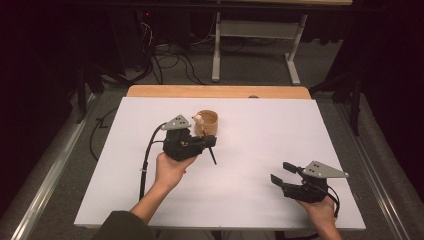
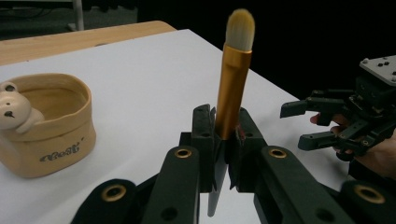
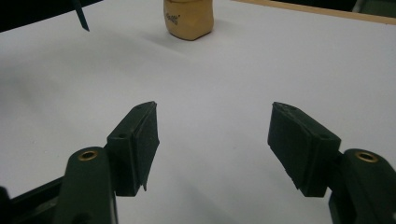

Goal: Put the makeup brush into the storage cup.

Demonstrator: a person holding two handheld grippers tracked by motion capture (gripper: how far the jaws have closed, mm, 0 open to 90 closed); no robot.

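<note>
My left gripper (image 1: 210, 142) (image 2: 223, 126) is shut on a makeup brush (image 2: 232, 84) at its gold ferrule. The pale bristles point away from the camera and the dark handle tip (image 1: 213, 157) hangs down toward the white table top (image 1: 250, 150). Just beyond it stands a tan cup (image 1: 207, 122) (image 2: 46, 126) with a small bear figure (image 2: 14, 112) on its rim. My right gripper (image 1: 281, 171) (image 3: 224, 135) rests near the front right, open with nothing between its jaws. It faces the cup (image 3: 188, 18), with the handle tip (image 3: 80, 16) at the upper left of its view.
A wooden strip (image 1: 220, 91) borders the table's far edge. Behind it, on the floor, are cables and a white desk frame (image 1: 216, 50). The other gripper (image 2: 293, 125) shows at the right of the left gripper view.
</note>
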